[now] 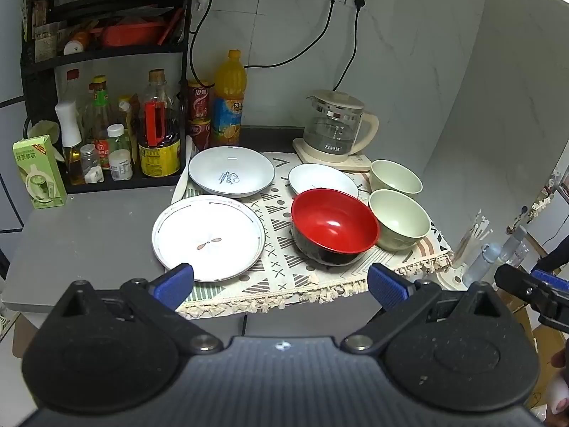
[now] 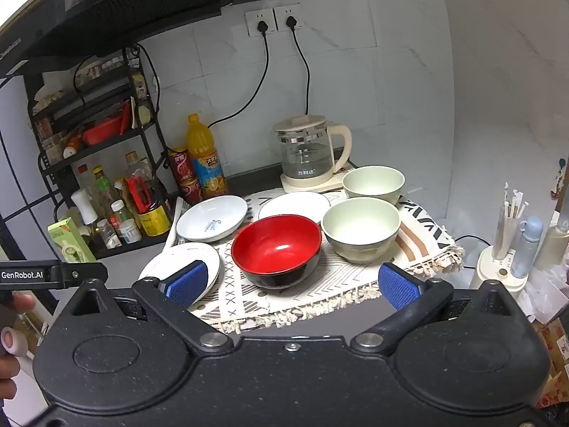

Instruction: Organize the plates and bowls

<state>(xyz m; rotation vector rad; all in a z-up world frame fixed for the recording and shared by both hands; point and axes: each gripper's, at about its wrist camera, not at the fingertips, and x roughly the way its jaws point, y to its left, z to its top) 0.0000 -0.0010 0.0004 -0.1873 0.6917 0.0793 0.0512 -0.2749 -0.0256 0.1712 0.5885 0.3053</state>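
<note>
Still untouched on a patterned mat (image 1: 281,270) at centre frame: three plates and three bowls, spread across a grey bench (image 1: 89,235) in a cramped kitchen corner. Seen low in the left wrist view, the left gripper (image 1: 281,284), spread wide and holding nothing, short of the mat's fringed edge; likewise wide and empty in the right wrist view, the right gripper (image 2: 293,284), facing the same spread from lower centre. Nearest at lower left of the mat, a flat rimmed plate (image 1: 209,236); behind it toward upper left, a deeper white plate (image 1: 231,170) with dark lettering; at centre, a smaller white plate (image 1: 322,178) partly hidden behind a red bowl (image 1: 334,226) with a black outside. To the right, two pale green bowls (image 1: 398,220), one behind the other and close together. Behind everything, a glass kettle (image 1: 336,124) on its base, with bottles (image 1: 156,124) crowding the upper left. Judged hard, glossy and breakable, likely slippery between the pads: best taken at the rim, one pad inside and one outside, and set down gently when stacking. Probably lighter, the red bowl, if lacquered plastic, though impossible to confirm. No stacking yet begun.
</note>
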